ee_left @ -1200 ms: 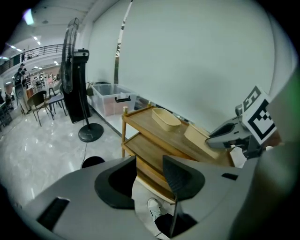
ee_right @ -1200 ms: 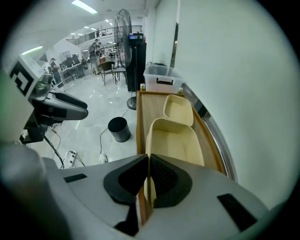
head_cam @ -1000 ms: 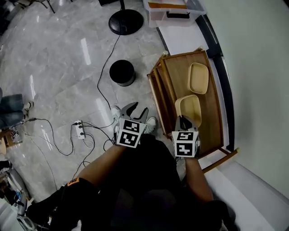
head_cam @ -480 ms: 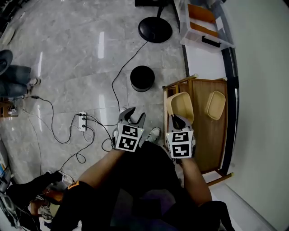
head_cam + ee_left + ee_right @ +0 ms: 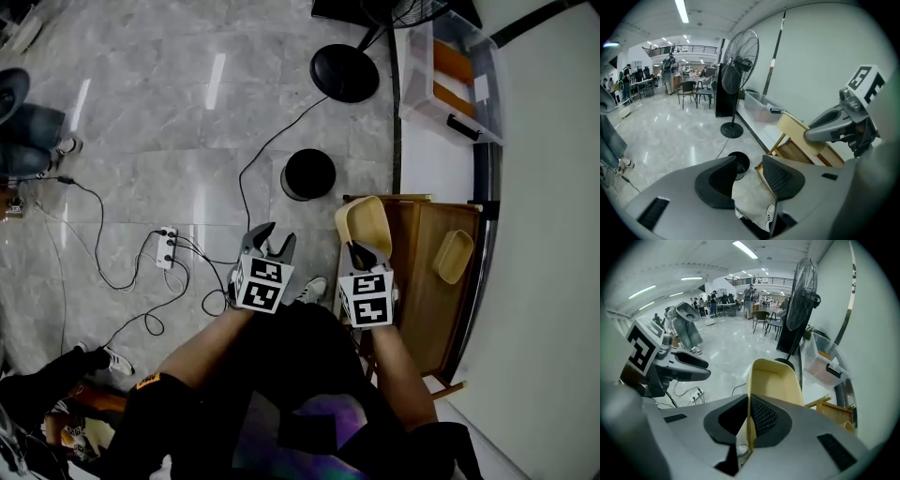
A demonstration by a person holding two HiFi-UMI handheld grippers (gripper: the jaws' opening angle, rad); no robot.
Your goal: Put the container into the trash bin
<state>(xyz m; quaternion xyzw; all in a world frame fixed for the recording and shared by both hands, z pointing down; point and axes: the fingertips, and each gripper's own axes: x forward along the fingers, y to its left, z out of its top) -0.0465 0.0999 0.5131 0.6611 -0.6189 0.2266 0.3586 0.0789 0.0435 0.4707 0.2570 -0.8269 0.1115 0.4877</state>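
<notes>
Right gripper (image 5: 749,416) — jaws clamped on side wall of pale yellow oblong plastic container (image 5: 776,380); container body projects beyond fingertips, held in air. Left gripper (image 5: 750,176) — jaws apart, empty. Black round trash bin (image 5: 307,174) on floor, apart from container.

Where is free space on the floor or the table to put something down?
Free: the marble floor left of the trash bin, beyond the power strip; the wooden table between the held container and the second container. Crowded: cables around the power strip.
</notes>
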